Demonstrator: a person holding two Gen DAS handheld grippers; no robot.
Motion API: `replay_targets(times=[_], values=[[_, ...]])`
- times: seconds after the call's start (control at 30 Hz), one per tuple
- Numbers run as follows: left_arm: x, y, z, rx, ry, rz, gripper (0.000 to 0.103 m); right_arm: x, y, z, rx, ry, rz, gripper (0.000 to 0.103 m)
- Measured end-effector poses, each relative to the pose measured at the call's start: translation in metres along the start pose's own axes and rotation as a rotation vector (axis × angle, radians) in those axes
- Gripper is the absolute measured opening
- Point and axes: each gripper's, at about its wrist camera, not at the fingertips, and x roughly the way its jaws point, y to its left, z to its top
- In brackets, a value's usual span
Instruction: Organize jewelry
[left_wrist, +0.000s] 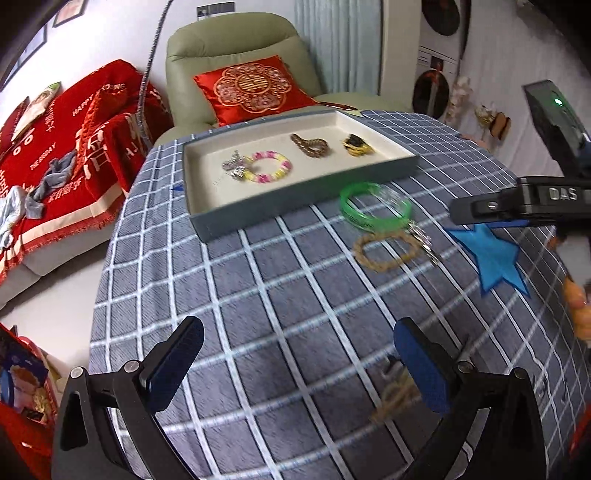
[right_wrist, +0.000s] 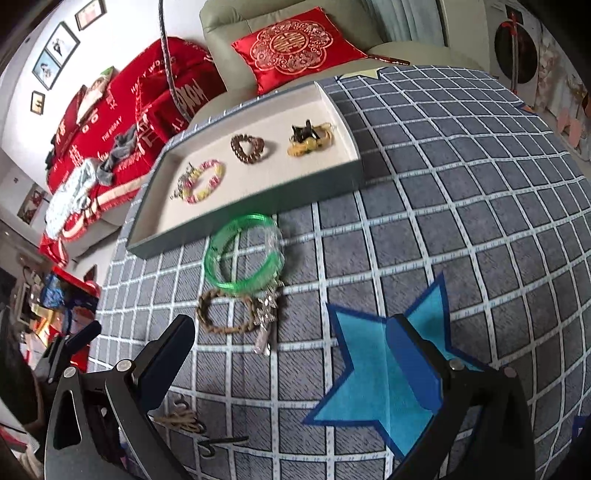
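Observation:
A grey tray (left_wrist: 255, 216) (right_wrist: 236, 221) with a cream lining holds a pink-and-yellow bead bracelet (left_wrist: 269, 166) (right_wrist: 203, 181), a brown bead bracelet (left_wrist: 310, 144) (right_wrist: 247, 147) and a yellow-and-black piece (left_wrist: 356, 144) (right_wrist: 310, 142). In front of it on the checked cloth lie a green bangle (left_wrist: 375, 205) (right_wrist: 243, 254), a tan braided bracelet (left_wrist: 384, 251) (right_wrist: 225, 310) and a silver charm (left_wrist: 424, 240) (right_wrist: 266, 321). My left gripper (left_wrist: 299, 369) is open and empty; a tan cord (left_wrist: 395, 398) (right_wrist: 181, 419) lies by its right finger. My right gripper (right_wrist: 291, 363) is wide open and empty, just short of the tan bracelet.
A blue felt star (left_wrist: 491, 254) (right_wrist: 380, 369) lies on the cloth under my right gripper's right finger. A small black hook (right_wrist: 218, 443) lies near the tan cord. Behind the table stand a green armchair (left_wrist: 236, 48) with a red cushion and a red-covered sofa (left_wrist: 74, 147).

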Motion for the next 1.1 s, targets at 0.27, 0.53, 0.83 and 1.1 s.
replay_targets(times=[0.27,0.53,0.83,1.1], values=[[-0.003,-0.016,-0.016,0.032,0.027,-0.020,0.103,0.011,0.008,-0.015,-0.036,0.048,-0.023,0.103],[0.001,-0.027,-0.019,0.045,0.041,-0.031,0.103,0.018,0.012,0.008,-0.021,0.033,-0.026,0.103],[0.004,-0.042,-0.019,0.087,0.056,-0.042,0.101,0.043,0.021,0.040,-0.020,0.041,-0.059,0.100],[0.004,-0.049,-0.020,0.109,0.067,-0.068,0.090,0.061,0.028,0.048,-0.076,0.064,-0.131,0.081]])
